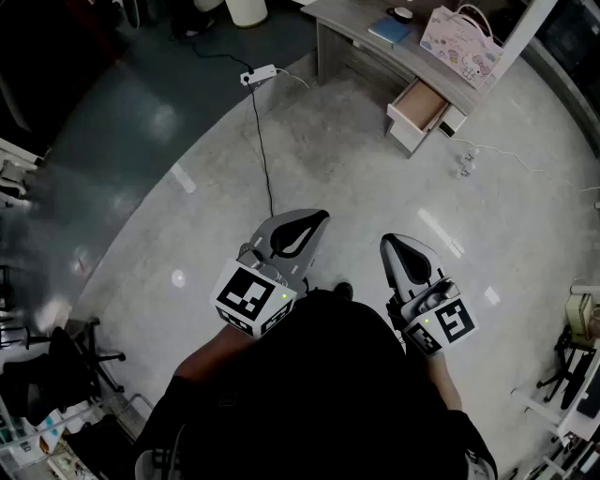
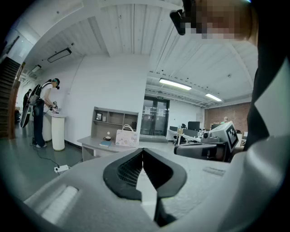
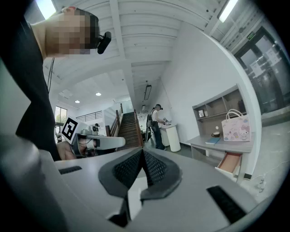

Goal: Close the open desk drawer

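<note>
While looking steeply down from well back, takes in a broad pale grey floor (image 1: 356,159), polished and patched with glare, giving way to darker blue-grey flooring (image 1: 112,84) at the upper left. Opens, in the gripper views, onto a large white-walled room with a ribbed ceiling (image 2: 131,31), a staircase (image 3: 129,129) and glass doors (image 2: 154,118). Finds a grey desk (image 1: 361,23) far off at the top of the head view, with a shelf unit (image 2: 113,120) at its back. Catches another person (image 2: 43,113) standing at a white round stand (image 2: 58,131) off to one side of it. Shows the drawer (image 1: 419,104) standing open below the desktop, well apart from both grippers: white front and sides, reddish-brown inside. Places a pink printed bag (image 1: 459,42) upright on the desktop just above it. Holds the left gripper (image 1: 322,217) and right gripper (image 1: 387,242) low and side by side, each with its fingers pressed together and nothing between them. Sets a blue book (image 1: 389,31) and a small dark cup (image 1: 401,13) beside the bag. Trails a black cable (image 1: 264,159) across the floor to a white power strip (image 1: 258,75).
</note>
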Motion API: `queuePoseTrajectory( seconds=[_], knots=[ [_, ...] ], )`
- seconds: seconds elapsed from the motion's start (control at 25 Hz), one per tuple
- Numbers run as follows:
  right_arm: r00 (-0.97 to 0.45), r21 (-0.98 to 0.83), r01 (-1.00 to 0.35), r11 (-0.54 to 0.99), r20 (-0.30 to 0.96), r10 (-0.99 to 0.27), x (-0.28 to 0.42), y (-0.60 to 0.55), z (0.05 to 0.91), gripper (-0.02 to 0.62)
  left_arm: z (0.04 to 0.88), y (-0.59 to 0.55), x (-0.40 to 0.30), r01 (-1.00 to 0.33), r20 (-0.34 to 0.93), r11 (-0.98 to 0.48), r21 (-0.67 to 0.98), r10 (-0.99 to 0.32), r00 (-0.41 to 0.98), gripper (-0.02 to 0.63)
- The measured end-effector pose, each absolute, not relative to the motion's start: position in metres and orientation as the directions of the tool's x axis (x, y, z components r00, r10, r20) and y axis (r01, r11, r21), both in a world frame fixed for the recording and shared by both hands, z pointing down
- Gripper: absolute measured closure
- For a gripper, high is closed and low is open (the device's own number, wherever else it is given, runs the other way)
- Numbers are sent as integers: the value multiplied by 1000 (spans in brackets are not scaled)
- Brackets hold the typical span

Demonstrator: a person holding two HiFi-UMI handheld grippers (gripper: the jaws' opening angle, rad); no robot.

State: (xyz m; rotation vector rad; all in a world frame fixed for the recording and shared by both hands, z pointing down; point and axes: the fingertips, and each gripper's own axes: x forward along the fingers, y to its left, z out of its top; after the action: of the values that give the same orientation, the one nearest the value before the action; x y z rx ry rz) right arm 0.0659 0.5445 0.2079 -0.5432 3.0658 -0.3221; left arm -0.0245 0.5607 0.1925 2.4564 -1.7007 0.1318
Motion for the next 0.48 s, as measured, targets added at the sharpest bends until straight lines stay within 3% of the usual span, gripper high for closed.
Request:
queuePoseTrajectory(
  seconds=[0.48],
  knots=[
    [-941, -220, -327, 919, -19, -339, 120, 535, 203, 583, 188, 549, 21, -942, 145, -330, 60, -931, 335, 598]
  ],
)
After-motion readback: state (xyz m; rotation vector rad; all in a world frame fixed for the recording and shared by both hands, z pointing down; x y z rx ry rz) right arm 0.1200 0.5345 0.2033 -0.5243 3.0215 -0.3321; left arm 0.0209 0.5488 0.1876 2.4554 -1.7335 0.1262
